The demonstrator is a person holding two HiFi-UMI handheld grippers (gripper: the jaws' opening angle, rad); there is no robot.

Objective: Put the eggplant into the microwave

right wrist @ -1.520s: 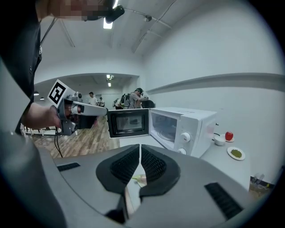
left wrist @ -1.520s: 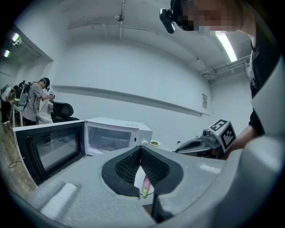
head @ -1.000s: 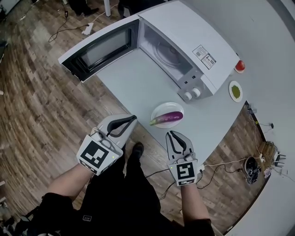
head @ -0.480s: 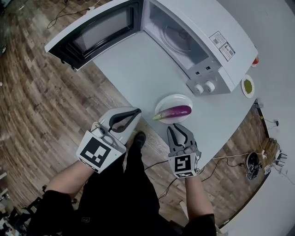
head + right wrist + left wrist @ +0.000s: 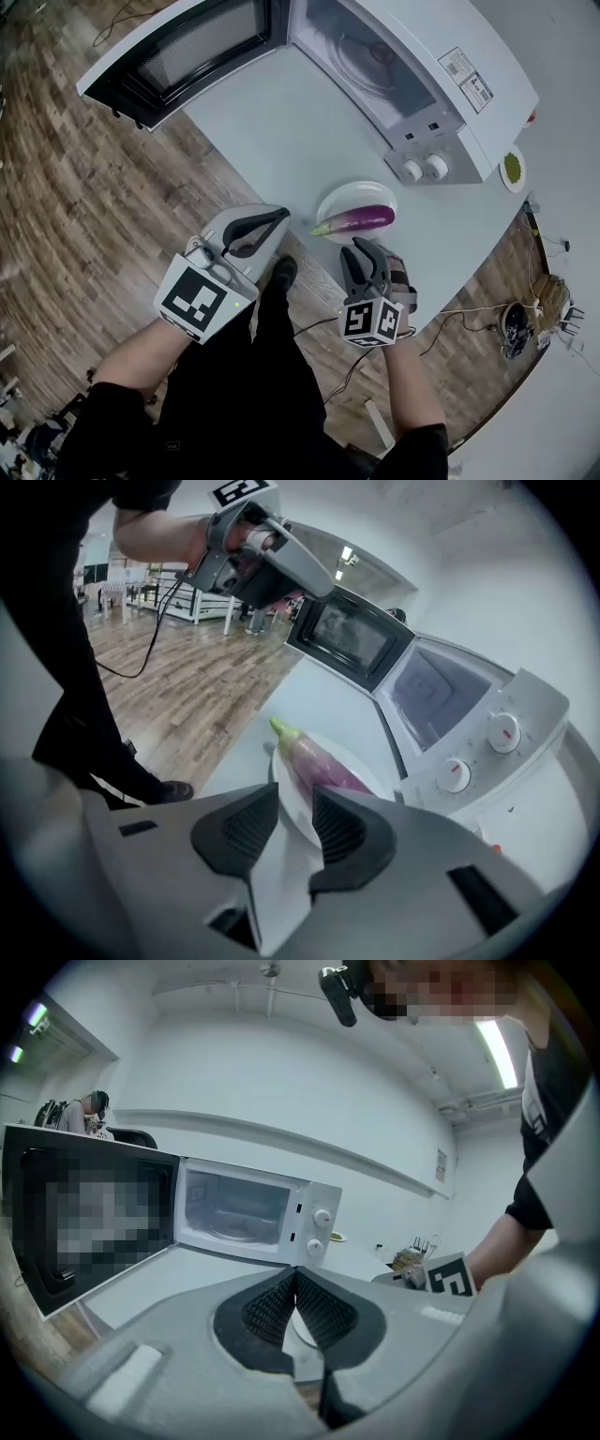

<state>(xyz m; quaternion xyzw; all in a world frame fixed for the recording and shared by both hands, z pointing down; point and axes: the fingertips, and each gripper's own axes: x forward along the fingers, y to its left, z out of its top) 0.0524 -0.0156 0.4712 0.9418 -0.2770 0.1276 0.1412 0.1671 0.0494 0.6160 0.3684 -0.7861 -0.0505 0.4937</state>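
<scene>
Purple eggplant (image 5: 364,218) lies across a white plate (image 5: 330,200) near the table (image 5: 272,122) edge in the head view, green stem toward 9 o'clock. Microwave (image 5: 450,89) stands at 1 o'clock of the plate. Its door (image 5: 178,52) is swung wide toward 10 o'clock, and the cavity mouth is unobstructed. Right gripper (image 5: 366,251) sits just short of the plate, at its 6 o'clock. Left gripper (image 5: 279,218) is off at 9 o'clock.

Left gripper view: jaws pressed together, nothing in them. Microwave ahead at 10 o'clock.

Right gripper view: jaws opening, a fair gap, nothing gripped. Eggplant lies aslant just beyond the tips, stem at 11 o'clock.

Judgement: this is the reaching step. Carry on until the pads straddle the thick middle, wrist turned so they close across its width. Keep clear of the plate rim. The skin looks smooth and may slip, so close firmly and lift level.
</scene>
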